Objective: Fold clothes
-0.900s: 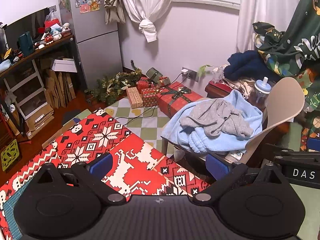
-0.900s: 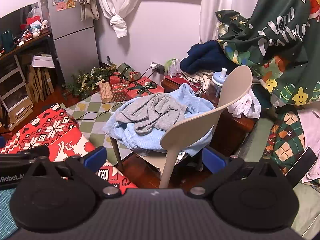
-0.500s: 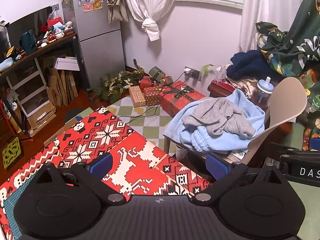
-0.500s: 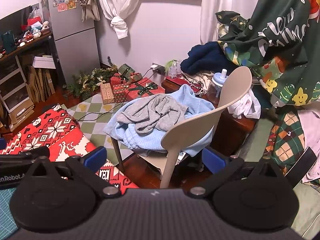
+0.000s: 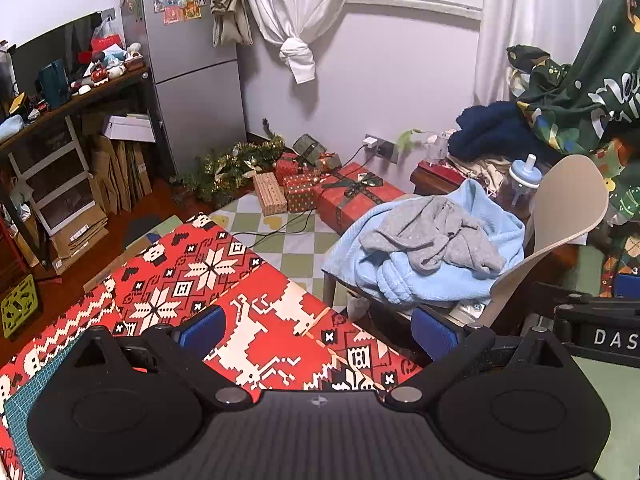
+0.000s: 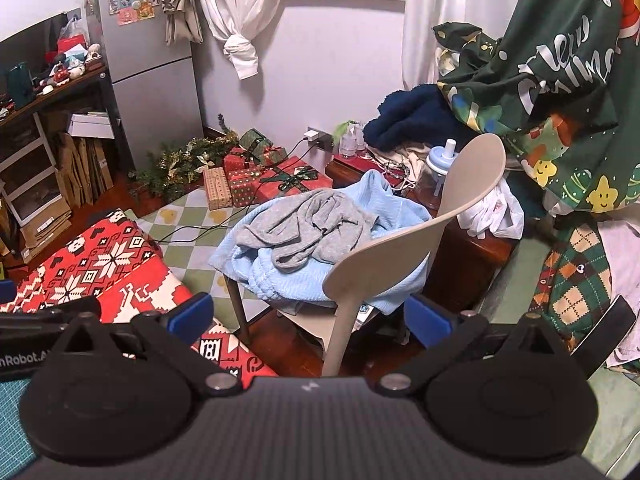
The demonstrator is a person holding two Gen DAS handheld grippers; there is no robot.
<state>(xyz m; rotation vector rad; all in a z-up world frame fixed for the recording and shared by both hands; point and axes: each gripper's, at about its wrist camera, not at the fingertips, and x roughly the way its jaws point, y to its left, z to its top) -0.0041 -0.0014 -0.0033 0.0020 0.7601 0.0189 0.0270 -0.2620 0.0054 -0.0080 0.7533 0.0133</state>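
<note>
The left claw [image 5: 316, 330] stands wide, its blue-padded fingers [image 5: 198, 330] far apart and holding nothing, low in the frame over a surface [image 5: 224, 280] covered in a red, white and black knitted-style cloth with snowflakes and a reindeer; the right claw [image 6: 306, 316] is likewise spread wide and empty, its blue pads [image 6: 426, 318] at the bottom of its own view. The clothes lie well apart from both claws, heaped on the seat of a smooth beige moulded chair [image 6: 400, 256] with a rounded, paddle-shaped back; a crumpled grey garment [image 6: 308, 228] of soft, faintly speckled fabric sits on top of a fluffy, ribbed light-blue garment [image 6: 280, 276] that spills over the seat edges. In the left view the same pile sits centre right, grey garment [image 5: 432, 236] over light-blue garment [image 5: 420, 280], with the chair [image 5: 560, 220] behind it. Beyond, near the middle of the frame, boxy wrapped gifts [image 5: 344, 196] in red paper with dark green ribbon rest on a green-and-cream checked floor mat [image 5: 288, 240]; a glittery tinsel garland [image 5: 236, 164] lies beside them; a grey metal fridge [image 5: 188, 72] fills the upper left; a knotted white curtain [image 5: 296, 20] hangs top centre.
</note>
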